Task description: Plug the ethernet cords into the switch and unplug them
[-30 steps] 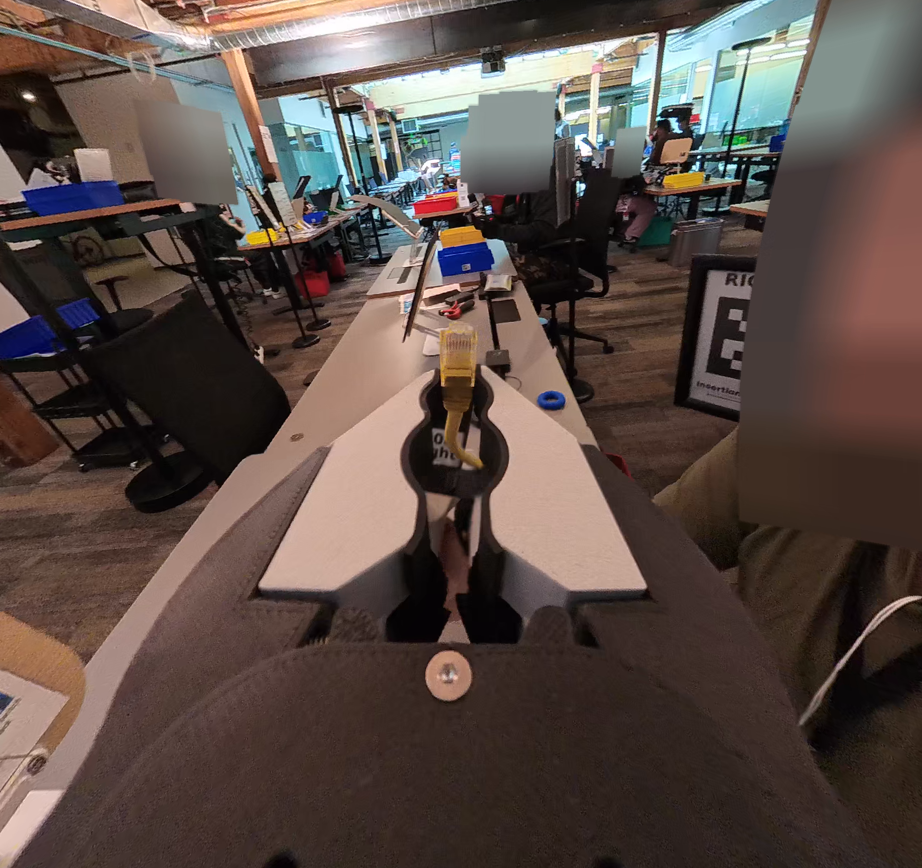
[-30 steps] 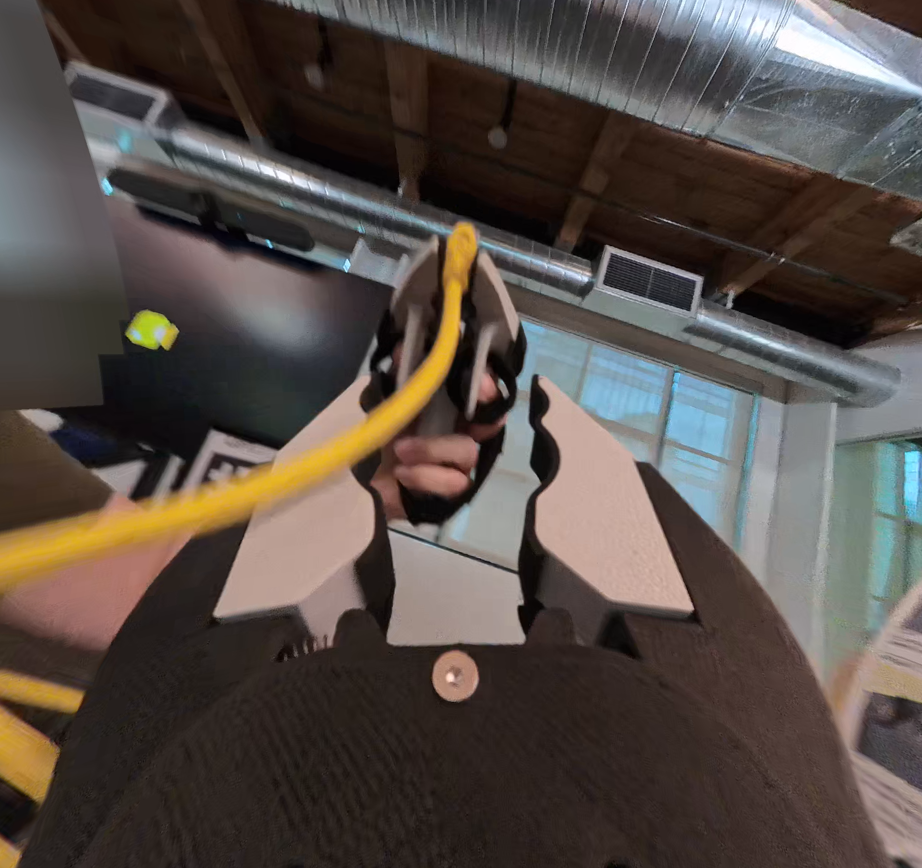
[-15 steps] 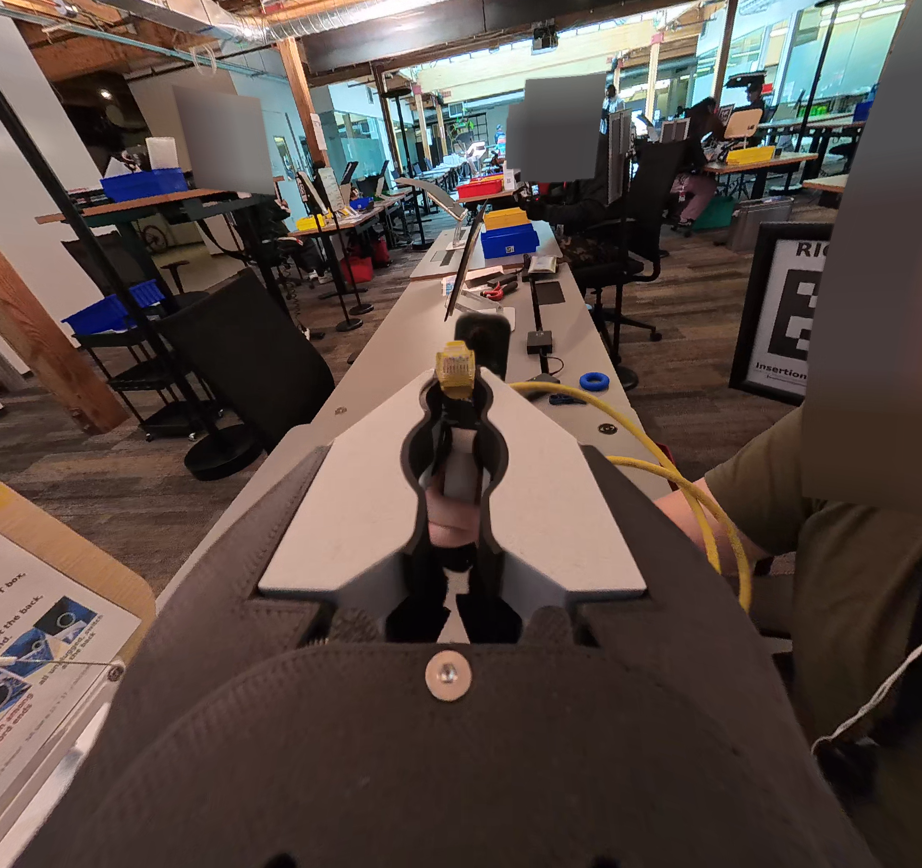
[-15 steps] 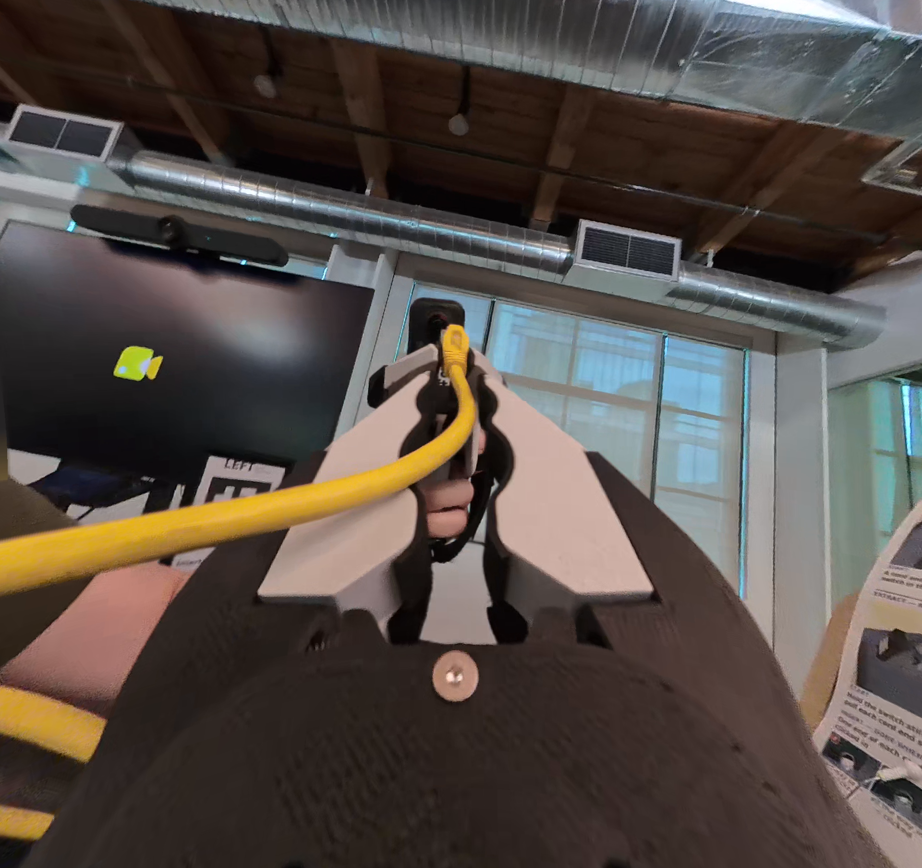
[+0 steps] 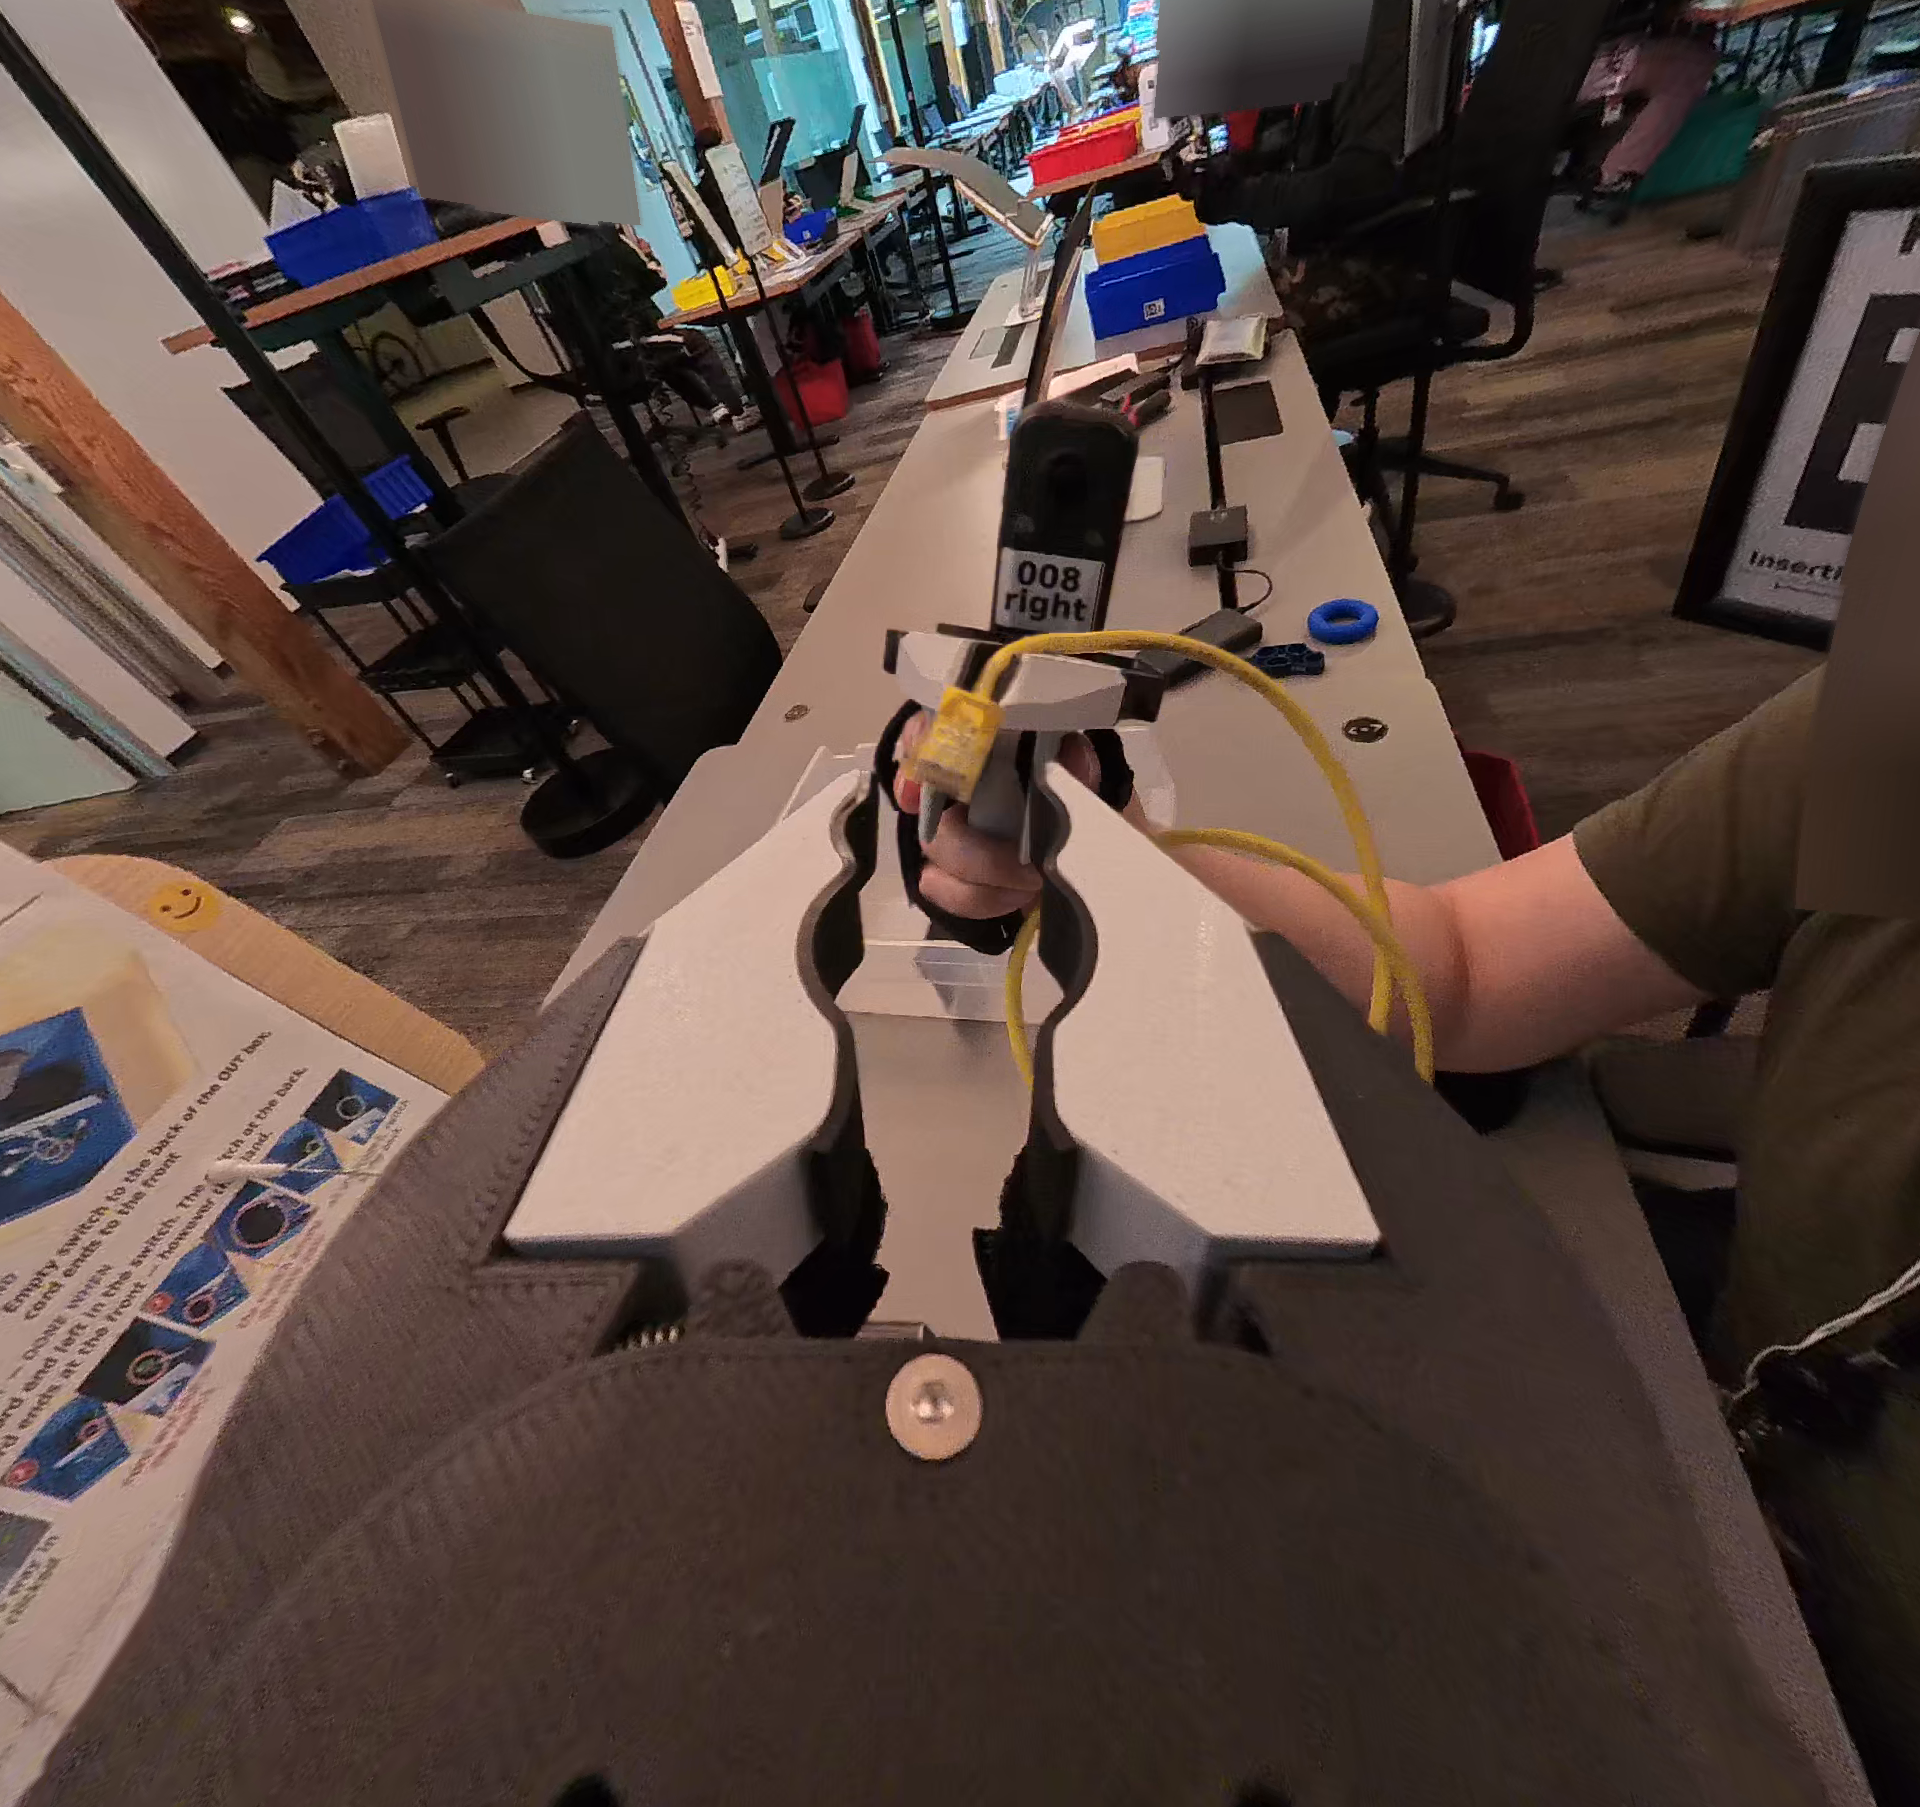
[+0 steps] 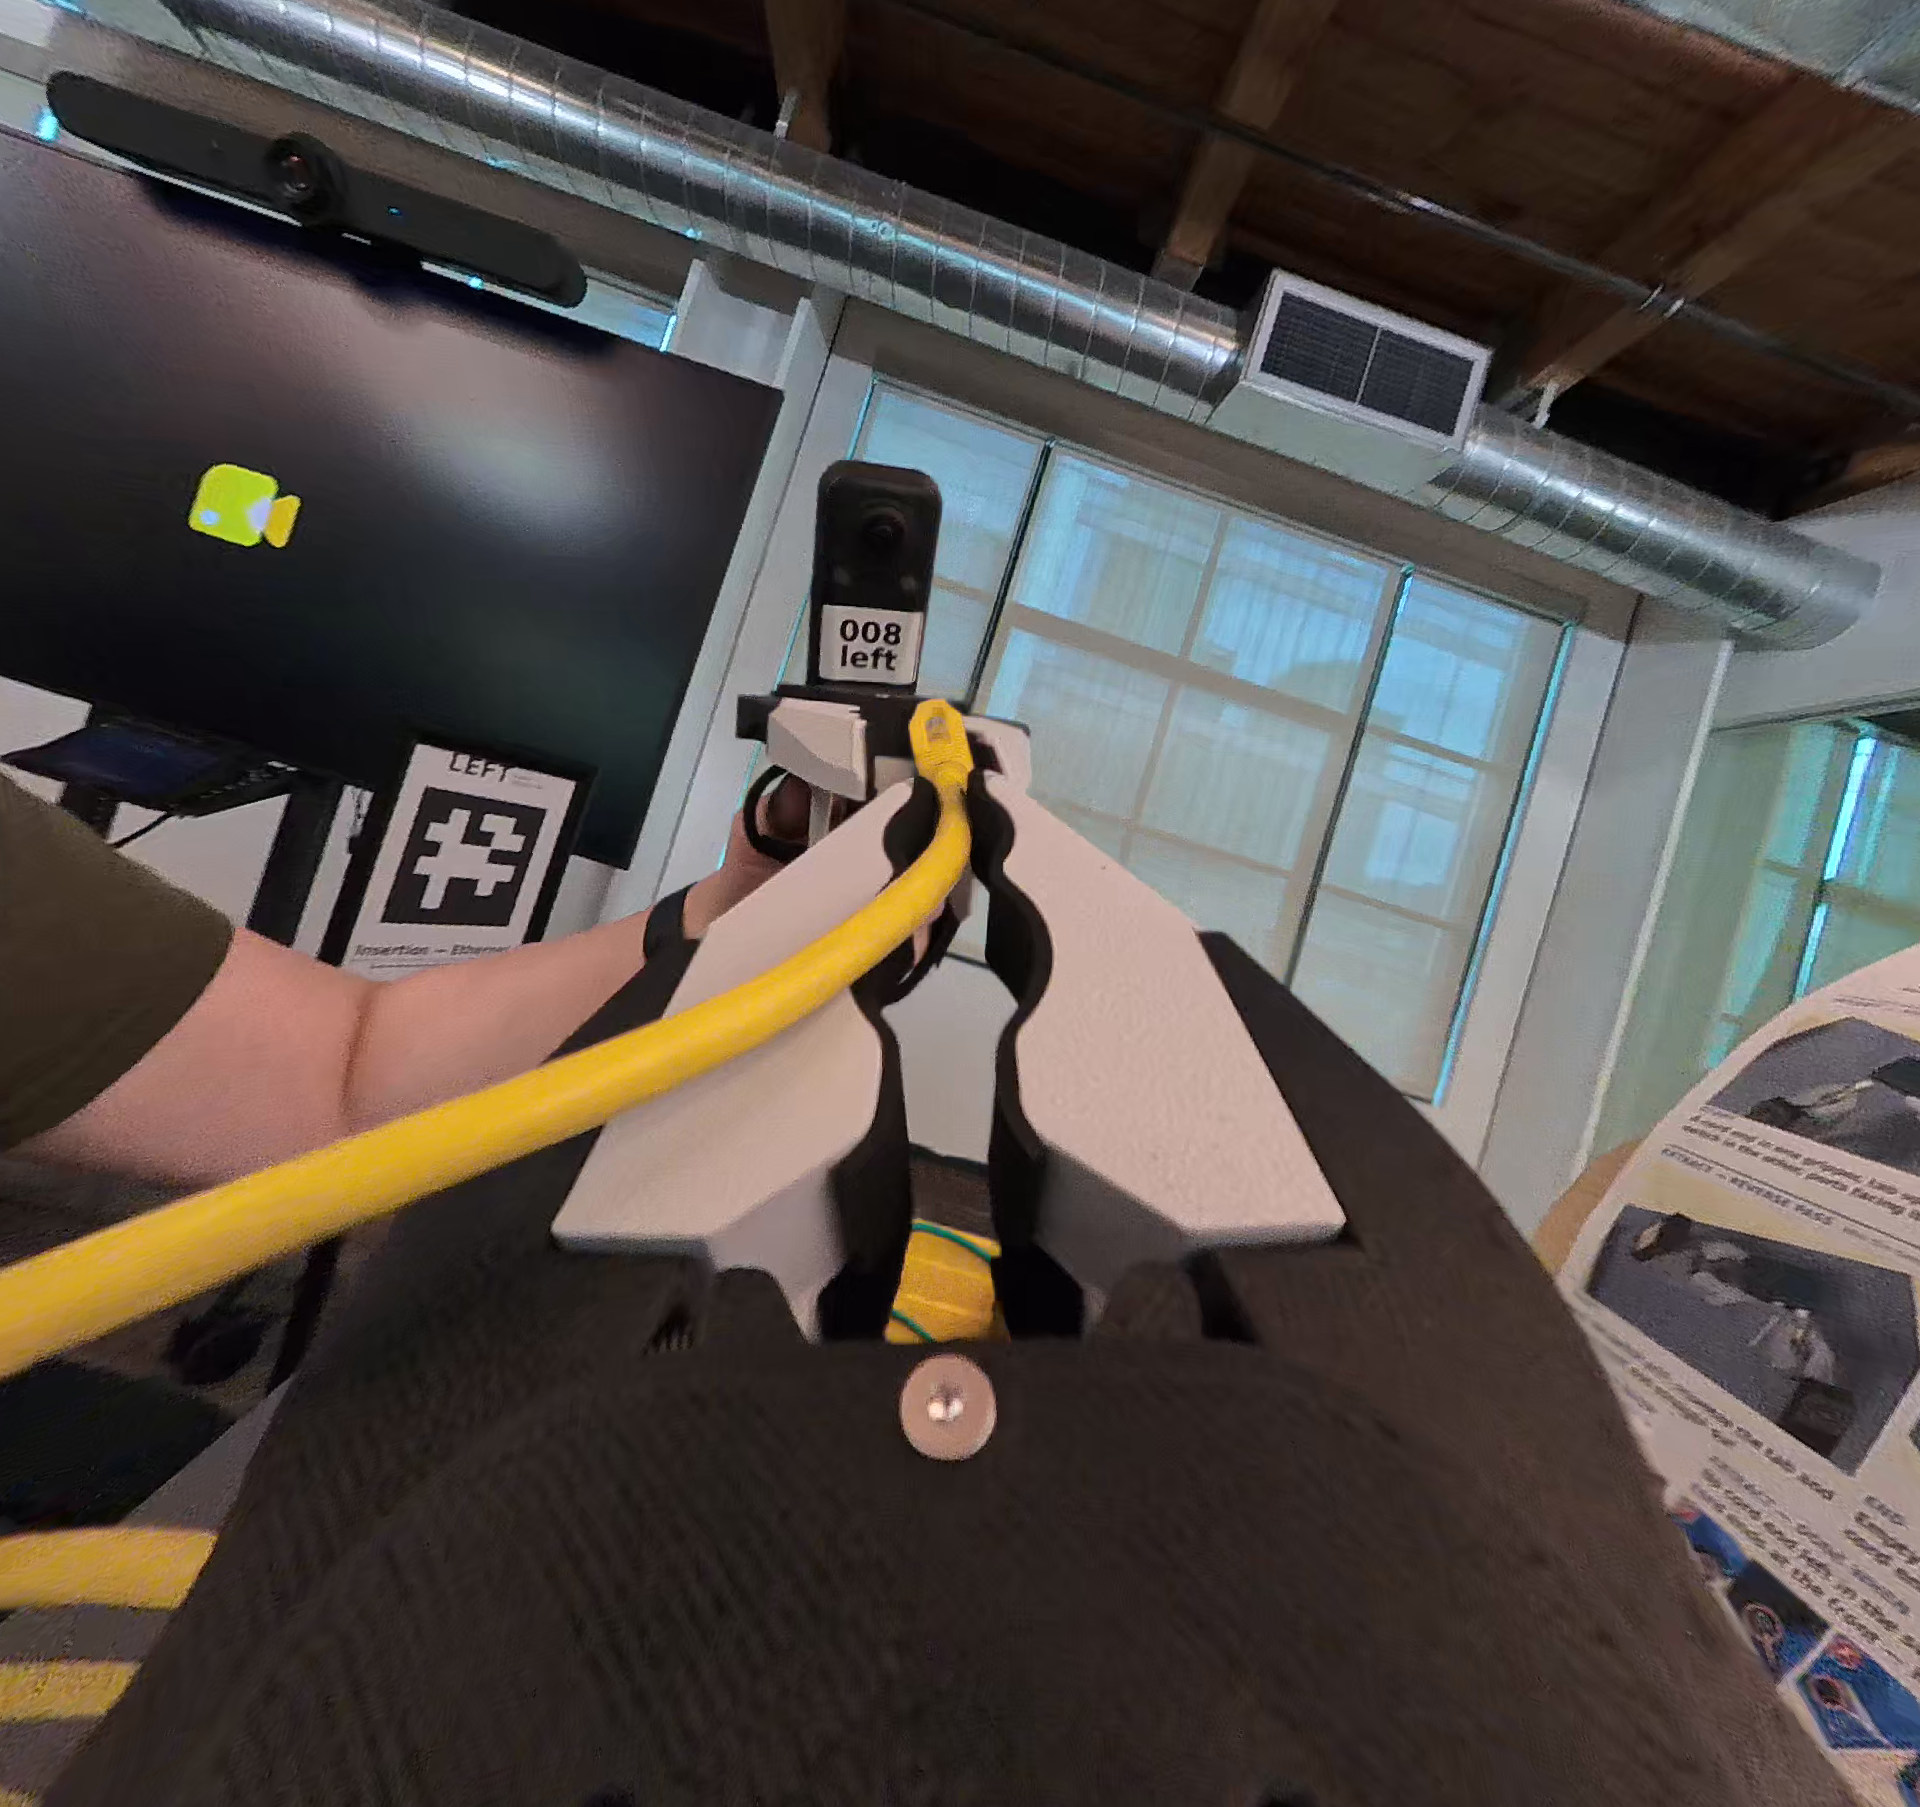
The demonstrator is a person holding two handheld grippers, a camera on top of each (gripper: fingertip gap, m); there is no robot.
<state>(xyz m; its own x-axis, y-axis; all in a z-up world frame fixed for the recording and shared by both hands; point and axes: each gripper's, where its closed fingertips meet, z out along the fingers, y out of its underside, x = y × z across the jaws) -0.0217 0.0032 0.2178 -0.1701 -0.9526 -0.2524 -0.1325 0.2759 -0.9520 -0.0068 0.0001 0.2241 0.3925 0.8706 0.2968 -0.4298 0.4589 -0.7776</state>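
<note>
A yellow ethernet cord ends in a yellow plug [image 5: 951, 744], which also shows in the right wrist view [image 6: 935, 727]. My right gripper [image 6: 956, 807] is shut on the cord just behind the plug, and the cord [image 6: 644, 1061] trails off to the lower left. My left gripper [image 5: 956, 781] is open and empty, its jaws on either side of the plug without touching it. The two grippers face each other tip to tip above the table: the right gripper [image 5: 1013, 687] shows in the left wrist view, the left gripper [image 6: 894, 718] in the right wrist view. No switch is in view.
A long grey table [image 5: 1299, 469] runs away from me with a blue ring [image 5: 1342, 619], a black adapter [image 5: 1218, 533] and bins on it. A printed instruction sheet [image 5: 156, 1217] lies at the left. A yellow cord bundle [image 6: 940, 1279] lies below the right gripper. The person's arm [image 5: 1455, 957] is at the right. My left and right fingertips are right by each other.
My right gripper went from open to shut on the cord behind the plug. My left gripper, shut on the plug before, has opened and let it go, and has tilted down.
</note>
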